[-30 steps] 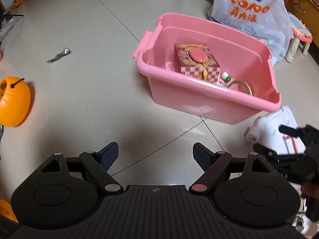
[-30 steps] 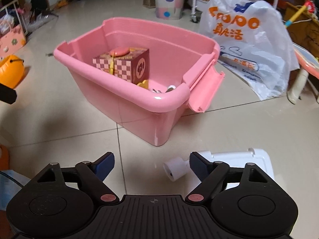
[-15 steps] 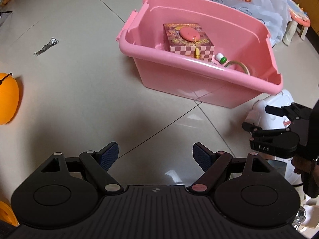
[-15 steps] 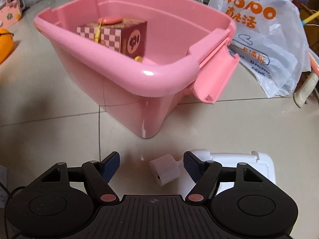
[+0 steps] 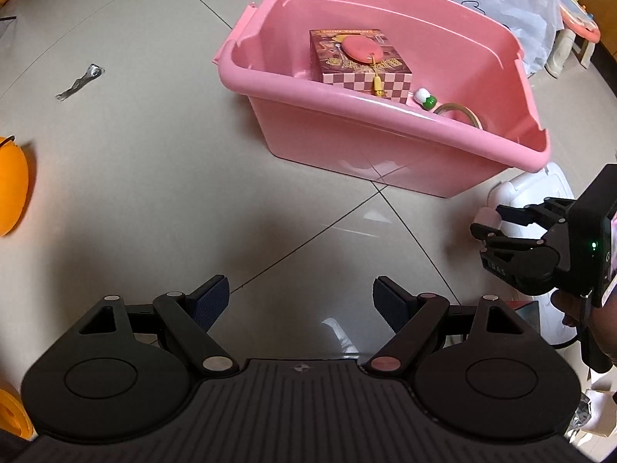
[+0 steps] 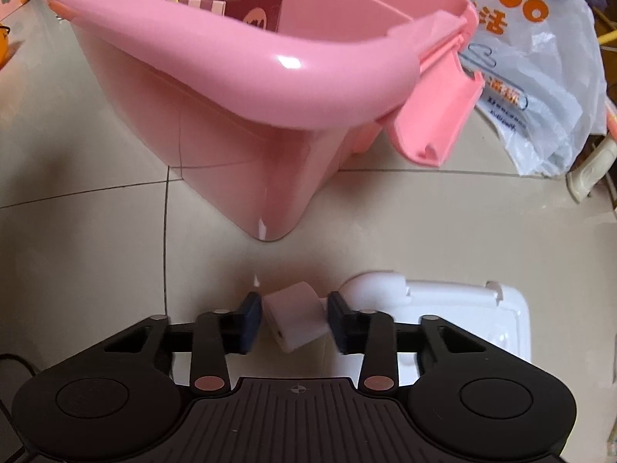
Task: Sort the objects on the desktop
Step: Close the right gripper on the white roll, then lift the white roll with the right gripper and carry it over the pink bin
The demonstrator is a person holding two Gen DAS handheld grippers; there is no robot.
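Pink bin [image 5: 385, 146] upright on tiled floor, open-topped, side latch flap [image 6: 435, 115] hanging down. Inside: checkered gift box [image 5: 362, 65] with pink oval piece [image 5: 362, 48] on top, small white-green item [image 5: 424, 98], tape ring [image 5: 461, 114]. White toy [image 6: 462, 308] lying on floor just beside bin corner; its pale cylindrical spout [image 6: 295, 320] sits between right-side jaws.

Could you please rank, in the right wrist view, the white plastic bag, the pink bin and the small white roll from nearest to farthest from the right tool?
1. The small white roll, lying on the floor between the fingers of the right tool.
2. The pink bin, just ahead, filling the upper centre.
3. The white plastic bag, beyond the bin at the upper right.
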